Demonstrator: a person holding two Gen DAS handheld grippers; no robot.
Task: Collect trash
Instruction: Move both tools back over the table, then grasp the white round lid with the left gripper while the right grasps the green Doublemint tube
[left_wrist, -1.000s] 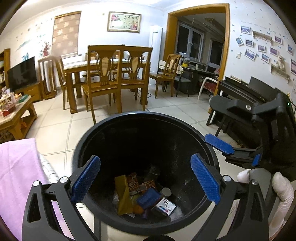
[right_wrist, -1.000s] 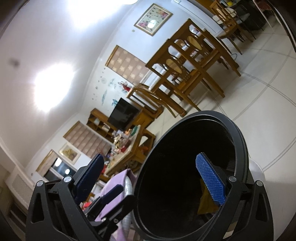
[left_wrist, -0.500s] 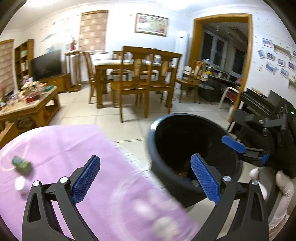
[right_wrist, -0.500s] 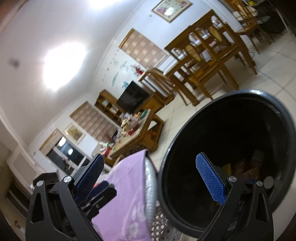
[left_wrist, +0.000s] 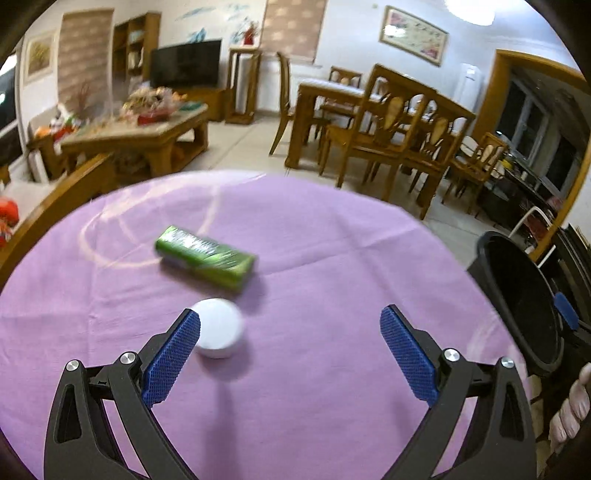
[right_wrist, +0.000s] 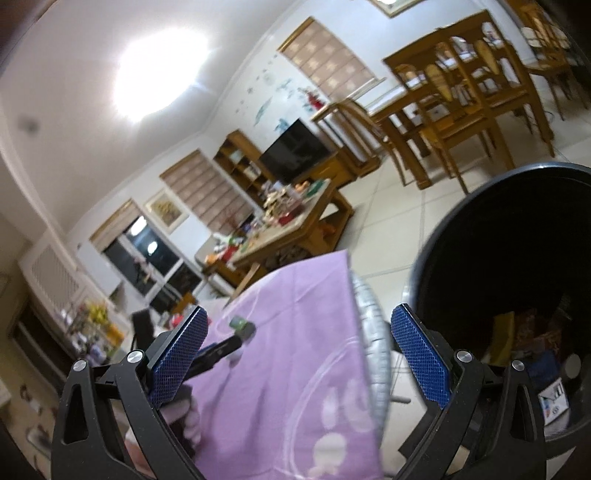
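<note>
Both grippers' jaws gape wide, empty; white cap (left_wrist: 218, 334) beside green pack (left_wrist: 205, 256), bin (right_wrist: 517, 295) alongside.

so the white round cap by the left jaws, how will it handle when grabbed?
The white round cap is a low disc lying flat on the purple cloth, so it probably won't roll unless tipped on edge. It looks smooth and small, likely light, so it may slip or skid. Its low profile leaves the wide-open left gripper little to catch.
</note>
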